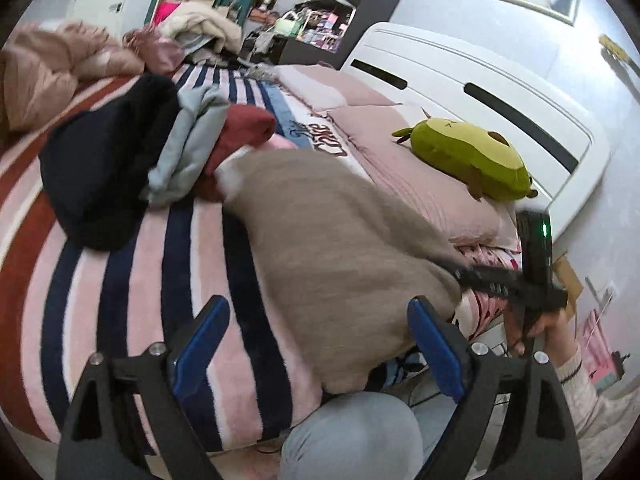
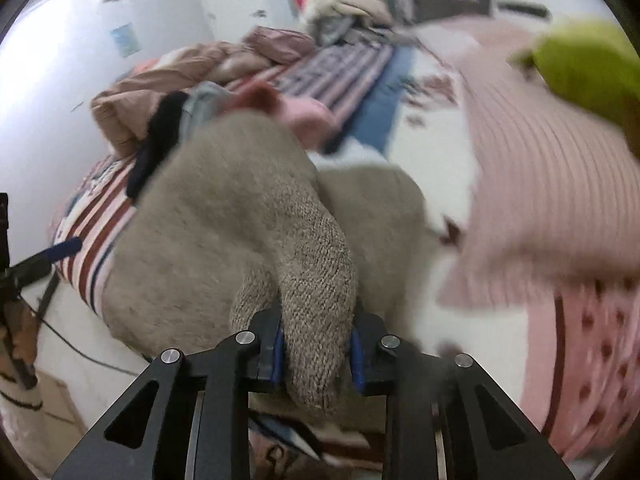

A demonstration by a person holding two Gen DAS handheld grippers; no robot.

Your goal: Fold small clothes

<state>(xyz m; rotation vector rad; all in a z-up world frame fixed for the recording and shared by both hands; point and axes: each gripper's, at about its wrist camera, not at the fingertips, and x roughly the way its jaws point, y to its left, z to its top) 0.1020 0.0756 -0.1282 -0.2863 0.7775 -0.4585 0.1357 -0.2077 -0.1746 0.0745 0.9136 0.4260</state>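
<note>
A beige knit garment [image 1: 340, 248] lies on the striped blanket [image 1: 132, 280] at the bed's near edge, blurred by motion. My left gripper [image 1: 316, 336] is open, its blue pads [image 1: 202, 340] spread above the blanket beside the garment's near end. My right gripper [image 2: 318, 354] is shut on a fold of the beige knit garment [image 2: 316, 280] and holds it up. The right gripper also shows in the left wrist view [image 1: 516, 284] at the garment's right edge. A pile of black, grey and dark red clothes [image 1: 132, 152] lies further back on the bed.
A green avocado plush [image 1: 464, 160] rests on pink pillows [image 1: 400, 184] by the white headboard [image 1: 480, 92]. Pinkish-brown bedding [image 1: 60, 68] is bunched at the far left. My knee in grey trousers [image 1: 352, 432] is against the bed edge. Shelves stand behind.
</note>
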